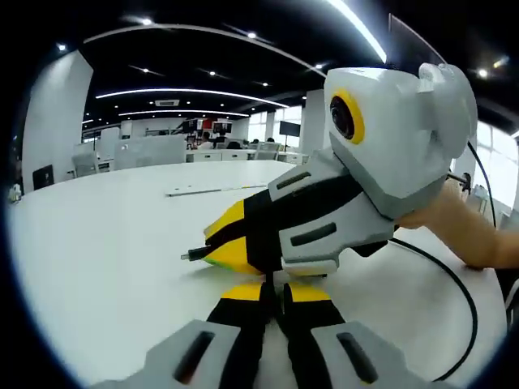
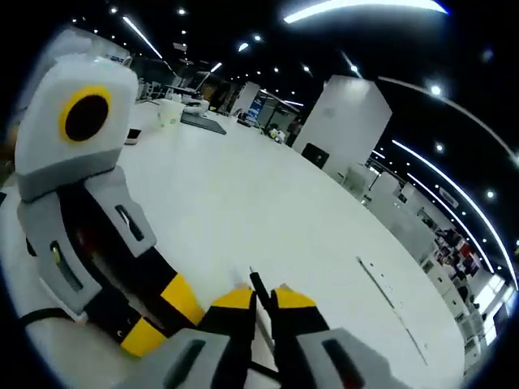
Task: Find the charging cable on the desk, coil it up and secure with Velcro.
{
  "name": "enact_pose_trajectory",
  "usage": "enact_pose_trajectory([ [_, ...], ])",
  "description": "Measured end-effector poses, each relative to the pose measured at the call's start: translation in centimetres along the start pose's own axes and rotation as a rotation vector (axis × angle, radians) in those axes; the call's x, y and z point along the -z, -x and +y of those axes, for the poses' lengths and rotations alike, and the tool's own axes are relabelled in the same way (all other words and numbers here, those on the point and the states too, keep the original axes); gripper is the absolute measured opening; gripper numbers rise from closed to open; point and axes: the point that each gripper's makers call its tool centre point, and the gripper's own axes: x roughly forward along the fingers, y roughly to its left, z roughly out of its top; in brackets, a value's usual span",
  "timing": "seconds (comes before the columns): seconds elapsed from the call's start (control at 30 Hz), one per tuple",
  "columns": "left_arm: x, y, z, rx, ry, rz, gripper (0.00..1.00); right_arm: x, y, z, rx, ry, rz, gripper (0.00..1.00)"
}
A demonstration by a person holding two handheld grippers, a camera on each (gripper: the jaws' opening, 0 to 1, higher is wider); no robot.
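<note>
Black charging cable [image 1: 454, 279] trails away right of the left gripper [image 1: 274, 293], jaws together, apparently pinching it. Its plug end [image 1: 195, 255] pokes leftward from the right gripper [image 2: 258, 301], clamped on it.

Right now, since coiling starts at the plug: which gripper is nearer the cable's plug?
Right. The right gripper pinches the plug between its jaws; the left gripper sits shut just beside it, apart from the plug.
</note>
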Motion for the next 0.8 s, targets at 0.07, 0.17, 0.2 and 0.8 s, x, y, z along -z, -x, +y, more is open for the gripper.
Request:
enact_pose_trajectory([
  [0.07, 0.0, 0.0, 0.0, 0.000, -0.001, -0.001, 0.10, 0.0, 0.1, 0.0, -0.013, -0.002, -0.007, 0.10],
  [0.17, 0.0, 0.0, 0.0, 0.000, -0.003, -0.001, 0.10, -0.5, 0.7, -0.6, -0.013, -0.021, -0.032, 0.10],
  [0.2, 0.0, 0.0, 0.0, 0.000, -0.003, -0.002, 0.10, -0.7, 0.9, -1.0, -0.004, -0.035, -0.046, 0.10],
  [0.8, 0.0, 0.0, -0.1, -0.002, -0.021, -0.007, 0.11, -2.0, 11.2, -9.5, 0.156, -0.077, -0.105, 0.31],
])
